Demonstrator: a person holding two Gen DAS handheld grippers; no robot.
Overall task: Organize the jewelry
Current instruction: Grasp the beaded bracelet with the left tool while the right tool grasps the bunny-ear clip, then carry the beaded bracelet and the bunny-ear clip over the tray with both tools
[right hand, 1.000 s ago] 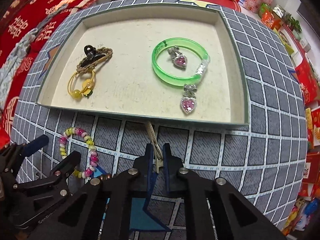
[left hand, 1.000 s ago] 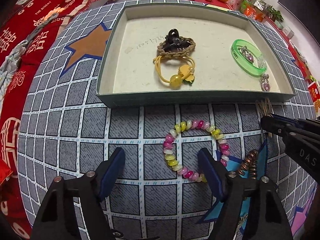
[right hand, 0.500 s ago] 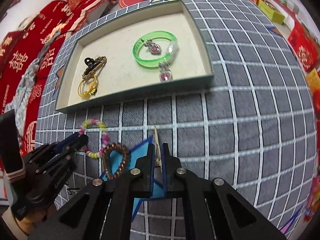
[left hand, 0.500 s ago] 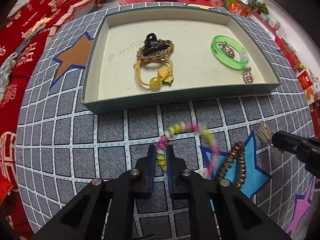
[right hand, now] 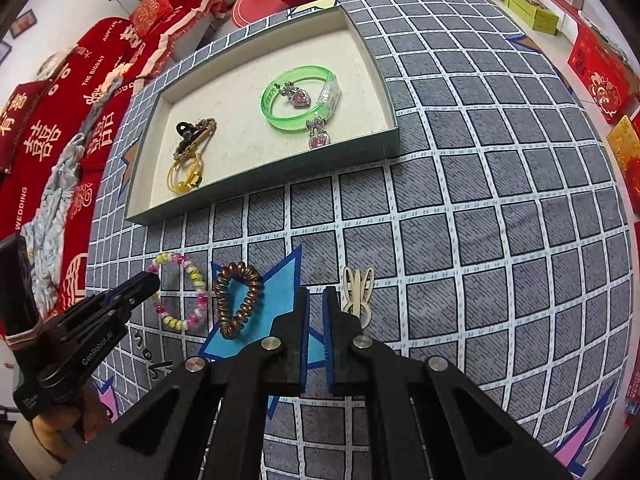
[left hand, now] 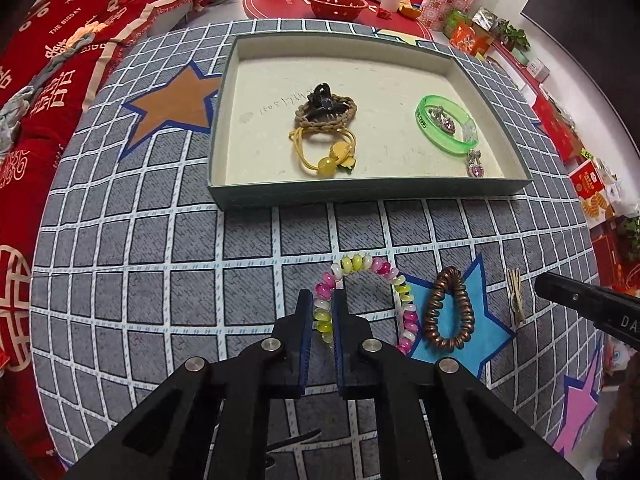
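My left gripper [left hand: 322, 294] is shut on the left side of a pink, yellow and white beaded bracelet [left hand: 402, 300], which trails onto the checked cloth. A copper spiral hair tie [left hand: 448, 308] lies on a blue star just right of it. My right gripper [right hand: 316, 292] is shut with nothing between its pads. A beige hair clip [right hand: 358, 292] lies flat on the cloth right beside its right finger. The green-walled tray [left hand: 360, 196] holds a green bangle [left hand: 446, 126], two pink heart pendants, a yellow hair tie [left hand: 324, 152] and a brown braided tie with a black claw clip.
The round table wears a grey checked cloth with star patches. Red cushions and fabric [left hand: 36, 92] lie off its left edge. A red bowl [left hand: 338, 2] and boxes stand beyond the tray. A hand [right hand: 60, 424] holds the left gripper [right hand: 150, 280] at the lower left.
The left jaws closed on the bracelet and drew it up and back. The right gripper carried the clip away from the tray; the clip now lies beside its fingers, not between them.
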